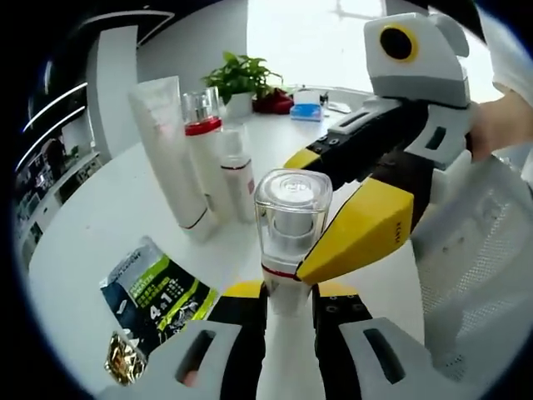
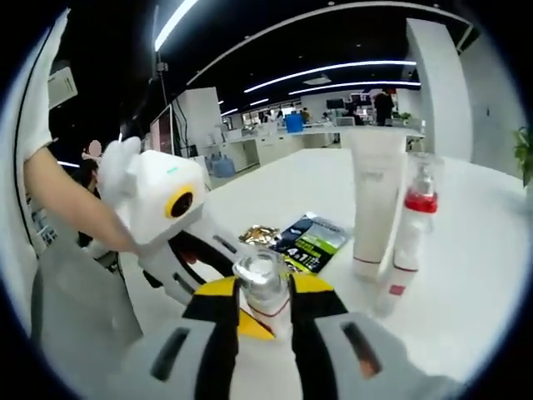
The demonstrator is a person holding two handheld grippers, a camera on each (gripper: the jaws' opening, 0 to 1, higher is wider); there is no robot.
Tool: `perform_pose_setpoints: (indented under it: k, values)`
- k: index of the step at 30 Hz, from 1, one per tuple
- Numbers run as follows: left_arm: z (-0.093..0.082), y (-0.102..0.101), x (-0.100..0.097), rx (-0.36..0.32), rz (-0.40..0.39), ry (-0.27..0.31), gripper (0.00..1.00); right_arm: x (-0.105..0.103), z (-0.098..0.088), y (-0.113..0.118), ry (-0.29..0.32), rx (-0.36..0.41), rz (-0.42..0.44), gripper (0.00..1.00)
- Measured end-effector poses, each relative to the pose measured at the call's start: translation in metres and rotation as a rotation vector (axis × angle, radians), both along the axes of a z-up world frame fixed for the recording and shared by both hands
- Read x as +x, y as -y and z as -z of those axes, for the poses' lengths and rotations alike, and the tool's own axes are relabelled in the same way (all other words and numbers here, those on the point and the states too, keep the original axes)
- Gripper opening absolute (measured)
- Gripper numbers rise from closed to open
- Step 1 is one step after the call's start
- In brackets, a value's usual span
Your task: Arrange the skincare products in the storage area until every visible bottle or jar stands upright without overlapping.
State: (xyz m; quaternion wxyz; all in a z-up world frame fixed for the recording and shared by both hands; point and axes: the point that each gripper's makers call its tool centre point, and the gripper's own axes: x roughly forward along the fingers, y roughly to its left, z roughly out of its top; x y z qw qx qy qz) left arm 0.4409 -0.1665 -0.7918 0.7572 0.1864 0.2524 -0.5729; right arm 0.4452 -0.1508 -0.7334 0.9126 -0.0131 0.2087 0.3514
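Observation:
A white bottle with a clear square cap and a red band stands upright at the middle of the left gripper view. My left gripper is shut on its base, one jaw on each side. My right gripper comes in from the right, its yellow jaws clamped on the upper part below the cap. In the right gripper view the same bottle sits between my right gripper's yellow jaw tips. The left gripper reaches in there from the left, held by a hand.
On the white table stand a tall white tube, a red-collared bottle and a small white bottle. A dark green sachet and a gold sachet lie flat. A potted plant and a blue box stand at the far edge.

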Motion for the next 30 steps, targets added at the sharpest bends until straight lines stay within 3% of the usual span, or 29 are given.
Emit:
perform_pose_setpoints:
  k: [12,21,30]
  values:
    - [-0.002,0.015,0.008,-0.047,0.011,-0.020,0.17,0.008,0.003,0.016,-0.008,0.014,0.076,0.25]
    - [-0.004,0.021,0.019,-0.046,0.017,-0.027,0.17,0.007,0.003,0.027,-0.015,0.055,0.120,0.36]
    - [-0.004,0.039,0.044,-0.044,0.023,-0.041,0.17,-0.003,0.005,0.036,-0.038,0.026,0.129,0.46]
